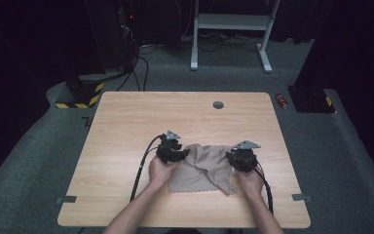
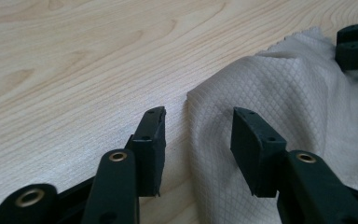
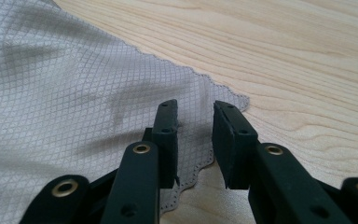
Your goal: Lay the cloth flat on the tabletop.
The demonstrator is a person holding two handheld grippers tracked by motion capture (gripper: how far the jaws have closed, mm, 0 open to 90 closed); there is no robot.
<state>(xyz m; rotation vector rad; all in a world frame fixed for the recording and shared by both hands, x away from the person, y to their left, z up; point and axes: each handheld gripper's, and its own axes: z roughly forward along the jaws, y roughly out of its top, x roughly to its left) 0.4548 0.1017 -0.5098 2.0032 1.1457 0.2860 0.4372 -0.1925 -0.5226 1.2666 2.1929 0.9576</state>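
On the tabletop (image 1: pixel 126 126), beige cloth (image 1: pixel 202 168), mid-fold: my left fingers (image 2: pixel 151 140) apart astride a raised fold, right fingers (image 3: pixel 168 135) parted over its scalloped corner; next, pinch both.

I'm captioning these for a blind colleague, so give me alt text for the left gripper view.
Two black jaws of the left gripper stand open over the folded edge of a beige, diamond-textured cloth, not pressing on it. The cloth lies on a light wooden table, and a part of the other gripper shows at the cloth's far side.
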